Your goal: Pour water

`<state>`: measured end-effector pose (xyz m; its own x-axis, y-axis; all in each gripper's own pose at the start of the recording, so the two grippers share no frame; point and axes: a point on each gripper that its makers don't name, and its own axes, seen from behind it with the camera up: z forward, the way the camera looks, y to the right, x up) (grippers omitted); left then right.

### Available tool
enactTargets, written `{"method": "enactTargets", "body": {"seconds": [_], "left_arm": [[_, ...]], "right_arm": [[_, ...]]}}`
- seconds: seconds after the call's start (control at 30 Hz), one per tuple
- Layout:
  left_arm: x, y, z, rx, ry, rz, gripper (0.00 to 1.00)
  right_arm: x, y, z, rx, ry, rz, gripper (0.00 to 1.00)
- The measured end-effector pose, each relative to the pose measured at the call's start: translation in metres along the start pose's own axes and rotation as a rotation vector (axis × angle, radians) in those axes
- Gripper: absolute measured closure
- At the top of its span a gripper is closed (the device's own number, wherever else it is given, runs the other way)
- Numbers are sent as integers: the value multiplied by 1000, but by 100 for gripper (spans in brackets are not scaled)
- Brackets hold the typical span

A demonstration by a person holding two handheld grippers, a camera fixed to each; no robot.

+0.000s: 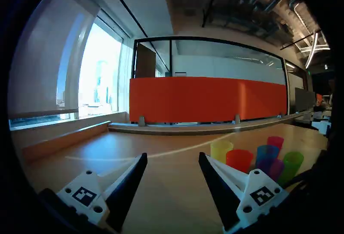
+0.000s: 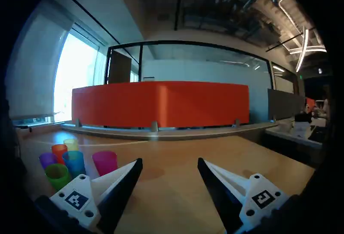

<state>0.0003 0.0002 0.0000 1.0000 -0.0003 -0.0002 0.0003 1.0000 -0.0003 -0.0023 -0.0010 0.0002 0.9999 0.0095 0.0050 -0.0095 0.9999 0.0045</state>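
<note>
cups (image 1: 266,154) cluster on the table (image 1: 172,180); partition (image 1: 206,98) behind them, window (image 1: 99,83) to its left.

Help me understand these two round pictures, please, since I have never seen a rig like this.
There is no robot here. A person carries a two-fingered tool in each hand, and a fisheye camera rides on each tool, looking forward along it. The left gripper view comes from the left hand-held gripper, and the right gripper view from the right hand-held gripper. The white-and-black wedges at the bottom of each picture are the fingers. Both tools are open and hold nothing. Below them lies a light wooden tabletop, with a long orange divider panel at its far edge. On the tabletop stands a cluster of six translucent plastic cups: yellow, red-orange, blue, pink, green and purple. The cups appear to the right of the left tool and to the left of the right one, so they probably stand between the two.
</note>
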Motion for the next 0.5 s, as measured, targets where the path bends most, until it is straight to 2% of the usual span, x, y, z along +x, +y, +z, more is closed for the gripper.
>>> {"method": "enactTargets", "body": {"seconds": [0.2,0.5], "left_arm": [[25,9,2,-19,23,-18,12],[68,20,10,-49,17,25,12]], "right_arm": [[15,-4,-2,14,0,15,1],[54,-10,0,37,-24,-34,1]]}}
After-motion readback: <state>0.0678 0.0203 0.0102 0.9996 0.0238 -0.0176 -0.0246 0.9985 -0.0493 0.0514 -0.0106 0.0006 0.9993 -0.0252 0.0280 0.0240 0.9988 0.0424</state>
